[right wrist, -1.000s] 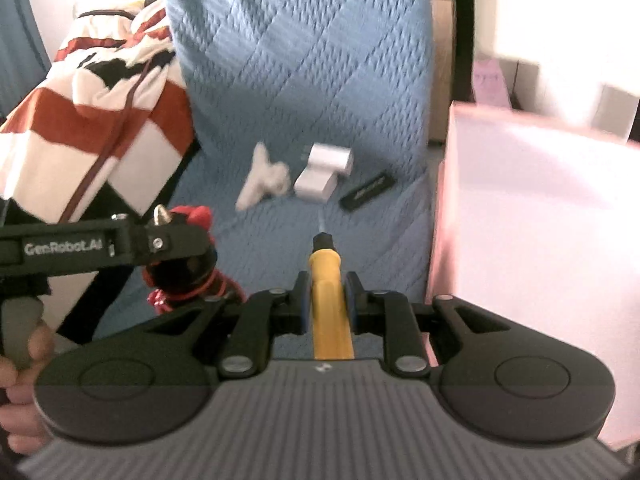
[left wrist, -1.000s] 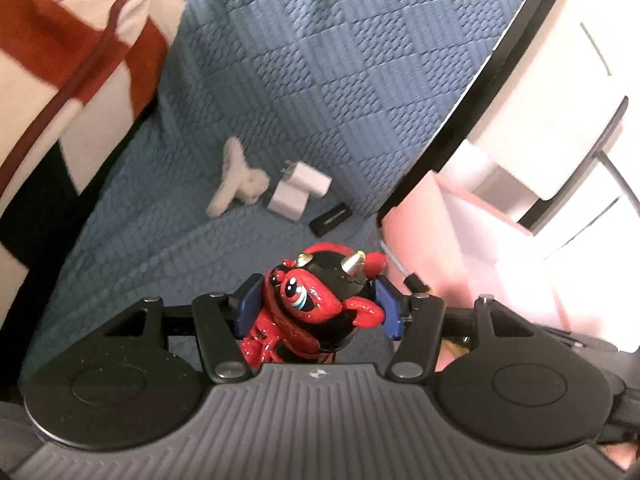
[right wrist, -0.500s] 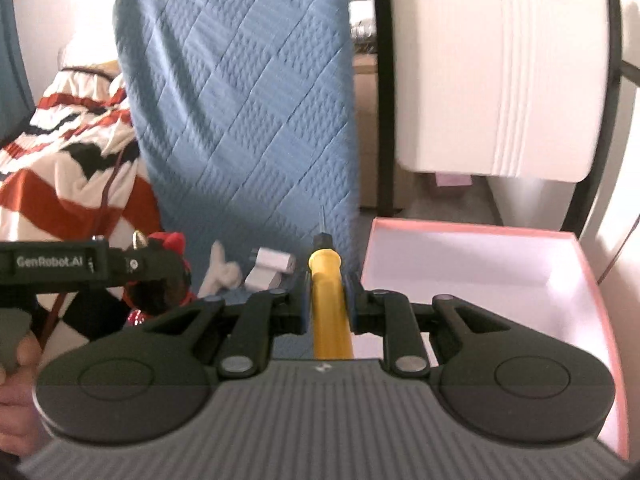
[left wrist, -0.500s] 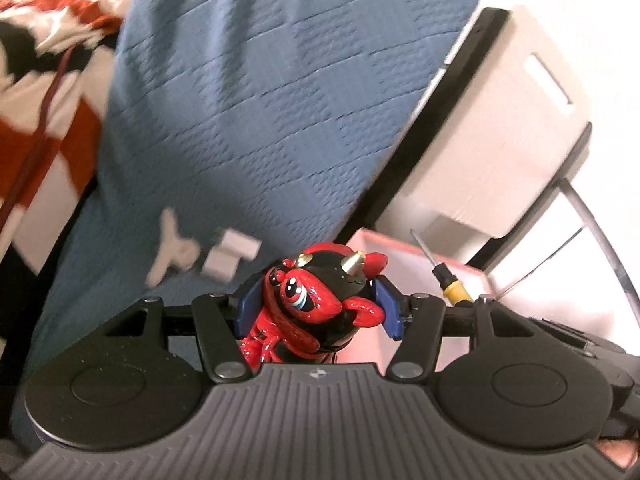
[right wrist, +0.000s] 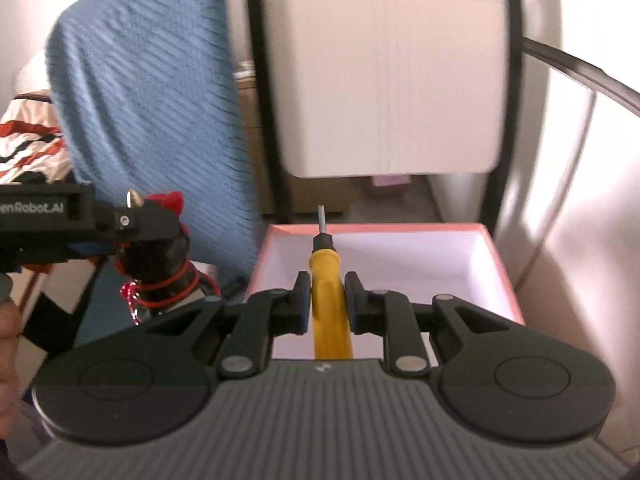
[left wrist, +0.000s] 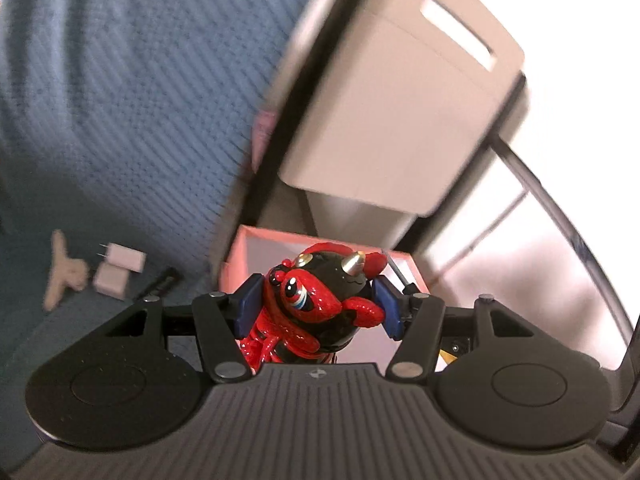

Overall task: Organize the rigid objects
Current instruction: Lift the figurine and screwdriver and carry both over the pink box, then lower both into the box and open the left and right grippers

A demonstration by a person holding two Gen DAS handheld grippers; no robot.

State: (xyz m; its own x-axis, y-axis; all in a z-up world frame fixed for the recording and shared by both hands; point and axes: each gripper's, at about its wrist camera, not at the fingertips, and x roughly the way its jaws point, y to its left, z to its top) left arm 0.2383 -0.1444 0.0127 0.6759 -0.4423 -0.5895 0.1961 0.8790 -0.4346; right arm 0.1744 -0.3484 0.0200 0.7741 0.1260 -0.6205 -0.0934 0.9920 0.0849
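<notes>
My left gripper point(left wrist: 318, 304) is shut on a red and black horned devil figurine point(left wrist: 316, 304), held in the air at the near left edge of a pink box point(left wrist: 240, 256). My right gripper point(right wrist: 325, 300) is shut on a yellow-handled screwdriver point(right wrist: 326, 276), its tip pointing over the pink box point(right wrist: 500, 264) with its white inside. The left gripper with the figurine point(right wrist: 156, 252) shows at the left of the right wrist view. The screwdriver's shaft point(left wrist: 398, 272) shows just right of the figurine in the left wrist view.
On the blue quilted cover point(left wrist: 120, 100) lie a white hair clip point(left wrist: 64, 276), two white chargers point(left wrist: 118, 268) and a small black bar point(left wrist: 160, 282). A white chair back point(right wrist: 384, 80) with black frame stands behind the box. A striped blanket point(right wrist: 28, 152) lies far left.
Both grippers have swung right and up, from over the blue cover to the pink box. Both holds are unchanged. The loose items have slid to the left of the view.
</notes>
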